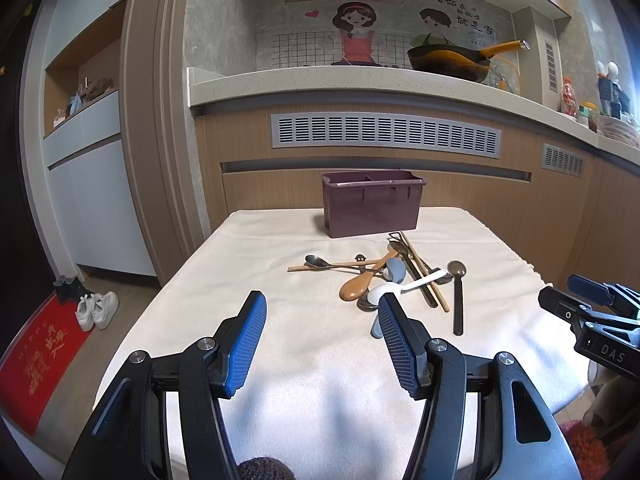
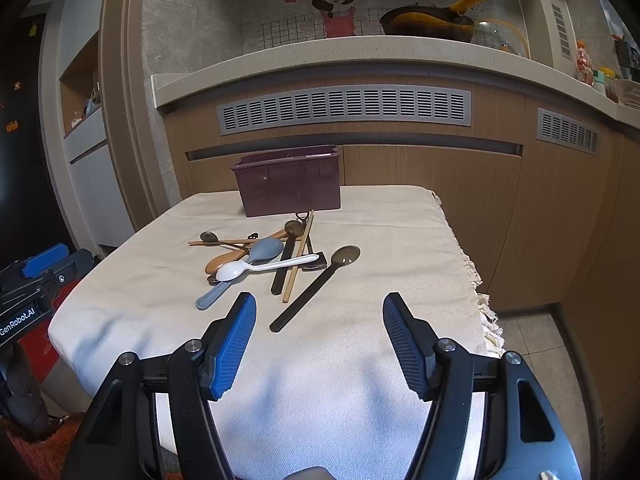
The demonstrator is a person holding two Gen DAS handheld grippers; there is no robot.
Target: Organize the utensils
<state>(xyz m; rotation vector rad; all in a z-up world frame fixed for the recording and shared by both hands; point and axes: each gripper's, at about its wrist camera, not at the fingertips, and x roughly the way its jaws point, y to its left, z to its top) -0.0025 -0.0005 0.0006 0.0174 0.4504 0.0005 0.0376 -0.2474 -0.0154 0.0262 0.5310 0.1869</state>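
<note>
On top of the table (image 1: 280,420), which has a pale cloth over it, spoons and chopsticks lie in a messy pile, and a dark purple box (image 1: 372,204) stands just behind them at the far edge. I think the box is there to take the spoons and sticks, since it has little rooms inside, and none of them look put away yet. The left gripper (image 1: 322,344) hangs over the near part of the cloth with its blue fingers spread wide and nothing between them. The right gripper (image 2: 319,344) is the same: spread wide, with nothing in it, near the long dark spoon (image 2: 316,286). Both seem to wait back from the pile so they can pick one thing at a time. The white spoon (image 2: 264,267) lies on top of the others, so I think it is easy to lift first. The grey spoon (image 2: 244,270) lies partly under it, next to the wooden spoon (image 1: 362,284). The left camera looks down into the box and shows the walls inside it, which the right camera does not show well. The right camera shows the whole grey spoon, which the left gripper's finger partly hides in the other view, and also the fringe of the cloth at the right side.
</note>
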